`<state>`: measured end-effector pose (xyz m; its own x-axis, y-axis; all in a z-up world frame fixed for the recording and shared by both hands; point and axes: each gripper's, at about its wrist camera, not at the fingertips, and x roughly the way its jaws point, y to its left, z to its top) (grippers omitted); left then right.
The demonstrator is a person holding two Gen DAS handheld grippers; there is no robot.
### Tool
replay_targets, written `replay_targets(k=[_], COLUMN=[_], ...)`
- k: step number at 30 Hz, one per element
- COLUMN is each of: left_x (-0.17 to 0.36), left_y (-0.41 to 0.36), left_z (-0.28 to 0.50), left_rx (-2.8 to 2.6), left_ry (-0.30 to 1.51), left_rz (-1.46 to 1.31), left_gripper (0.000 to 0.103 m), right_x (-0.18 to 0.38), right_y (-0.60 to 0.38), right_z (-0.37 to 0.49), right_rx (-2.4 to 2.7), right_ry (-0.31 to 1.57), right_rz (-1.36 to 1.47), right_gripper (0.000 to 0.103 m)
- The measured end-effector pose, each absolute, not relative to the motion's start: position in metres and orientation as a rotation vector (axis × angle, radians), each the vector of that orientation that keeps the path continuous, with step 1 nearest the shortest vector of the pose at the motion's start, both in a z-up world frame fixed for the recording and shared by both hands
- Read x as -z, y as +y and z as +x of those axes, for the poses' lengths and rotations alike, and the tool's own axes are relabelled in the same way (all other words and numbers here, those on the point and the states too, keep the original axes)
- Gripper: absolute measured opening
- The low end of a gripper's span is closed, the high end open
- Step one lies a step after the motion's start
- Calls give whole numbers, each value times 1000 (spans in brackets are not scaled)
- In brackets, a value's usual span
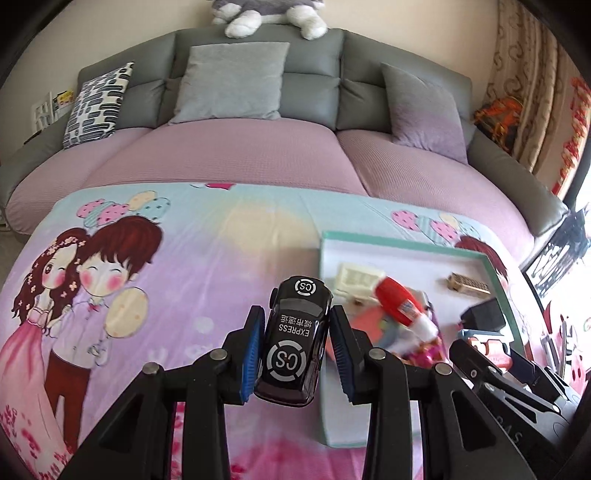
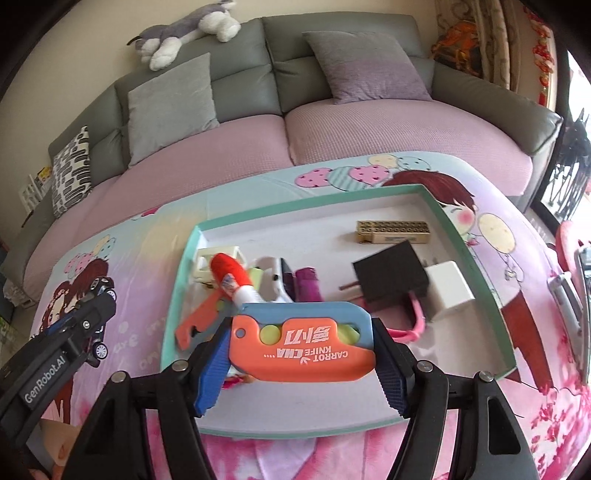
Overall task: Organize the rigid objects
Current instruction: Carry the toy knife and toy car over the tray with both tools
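**Black tongs with blue pads**

Both tongs are of black plastic, with blue ribbed pads [image 1: 252, 354] and round silver screws [image 2: 180, 365]. The left tongs [image 2: 79, 325] carry white "GenRobot.AI" lettering on the side.

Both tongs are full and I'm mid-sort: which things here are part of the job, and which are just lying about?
Job:
- toy car in left tongs
- carrot knife in right tongs
- tray
- glue bottle
- black box
- white charger

Lying about:
- sofa
- cushions
- plush dog
- cartoon cloth
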<state>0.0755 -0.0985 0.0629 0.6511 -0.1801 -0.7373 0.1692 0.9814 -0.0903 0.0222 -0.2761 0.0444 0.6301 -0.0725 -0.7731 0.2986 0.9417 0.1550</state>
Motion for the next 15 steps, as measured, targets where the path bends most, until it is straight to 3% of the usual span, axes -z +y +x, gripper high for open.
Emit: replay_targets(k=[15], left_x=[-38], left_y=[-148], left_z=[62], left_rx=[255], left_ry=[902], left_rz=[72], left_gripper=[38], right_x=[-30], right_y=[-314], right_z=[12], right_rx=[241], right_ry=[905], right_rz=[319], right_gripper=[73])
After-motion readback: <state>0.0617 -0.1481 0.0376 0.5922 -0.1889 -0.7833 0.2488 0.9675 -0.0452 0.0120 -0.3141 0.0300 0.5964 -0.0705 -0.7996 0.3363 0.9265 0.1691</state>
